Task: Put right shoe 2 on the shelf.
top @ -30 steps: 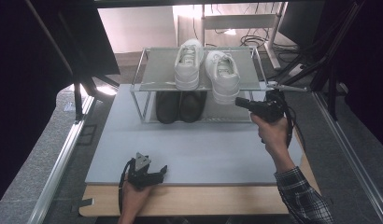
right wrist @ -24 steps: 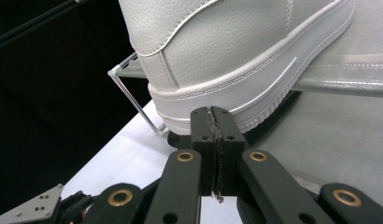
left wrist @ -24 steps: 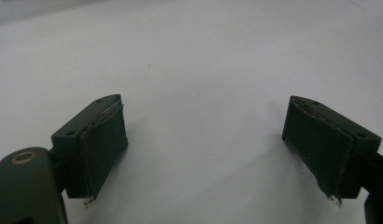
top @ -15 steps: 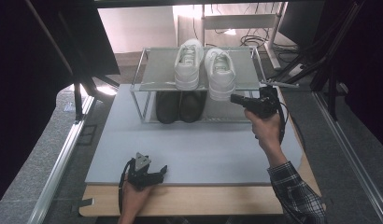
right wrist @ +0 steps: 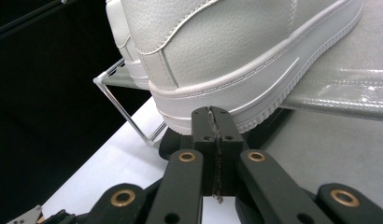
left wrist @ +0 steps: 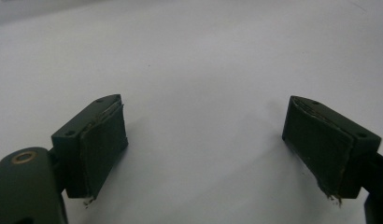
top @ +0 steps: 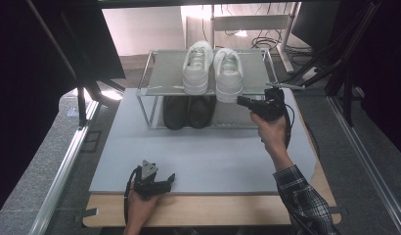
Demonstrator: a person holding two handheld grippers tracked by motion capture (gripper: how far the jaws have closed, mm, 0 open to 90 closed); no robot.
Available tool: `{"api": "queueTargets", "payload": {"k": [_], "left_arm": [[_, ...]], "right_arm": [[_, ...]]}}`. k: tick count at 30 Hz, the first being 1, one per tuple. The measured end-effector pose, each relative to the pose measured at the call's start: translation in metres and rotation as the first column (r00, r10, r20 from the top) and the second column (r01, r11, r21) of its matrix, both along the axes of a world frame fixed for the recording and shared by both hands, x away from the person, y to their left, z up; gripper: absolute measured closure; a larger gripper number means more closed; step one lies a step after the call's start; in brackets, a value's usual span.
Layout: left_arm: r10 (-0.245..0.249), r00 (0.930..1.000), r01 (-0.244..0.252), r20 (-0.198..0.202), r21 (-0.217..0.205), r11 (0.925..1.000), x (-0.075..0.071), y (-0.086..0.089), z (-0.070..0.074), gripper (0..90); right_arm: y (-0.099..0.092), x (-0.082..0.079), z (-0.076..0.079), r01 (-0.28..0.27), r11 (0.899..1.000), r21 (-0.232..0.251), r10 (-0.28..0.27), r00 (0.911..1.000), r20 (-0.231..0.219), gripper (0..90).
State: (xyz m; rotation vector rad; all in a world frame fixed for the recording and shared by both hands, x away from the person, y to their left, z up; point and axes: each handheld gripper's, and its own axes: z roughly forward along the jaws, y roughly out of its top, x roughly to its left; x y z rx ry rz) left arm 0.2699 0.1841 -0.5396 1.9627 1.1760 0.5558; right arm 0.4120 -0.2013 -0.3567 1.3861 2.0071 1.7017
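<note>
Since the earlier high view, the right gripper [top: 243, 102] has slid leftward along the front of the shoe rack [top: 154, 83], from beyond the right white sneaker's outer side to its heel, while the left gripper [top: 165, 180] has stayed parked at the near edge of the grey table mat [top: 213, 156]. The right gripper's jaws are pressed fully together with nothing between them, their tips just at the heel sole of the right white sneaker [right wrist: 255, 60], which in my judgement suits a nudge to square the shoe up, not a lift. The left gripper's jaws stand wide apart over bare mat, holding nothing, seemingly kept out of the way. The rack carries 2 tiers: on the top shelf the 2 white sneakers [top: 212, 68] sit side by side, heels toward the person and just overhanging the front edge; below, 2 black shoes [top: 188, 111] stand paired under the left sneaker.
</note>
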Motion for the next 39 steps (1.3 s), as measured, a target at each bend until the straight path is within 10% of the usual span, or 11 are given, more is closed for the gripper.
{"api": "queueTargets", "payload": {"k": [39], "left_arm": [[0.002,1.0000,-0.002,0.000,-0.005,1.0000,0.000,0.000,0.000,13.3]], "right_arm": [[0.037,0.035,-0.008,0.076,0.997,0.023,-0.075,0.9970,-0.019,89.2]]}}
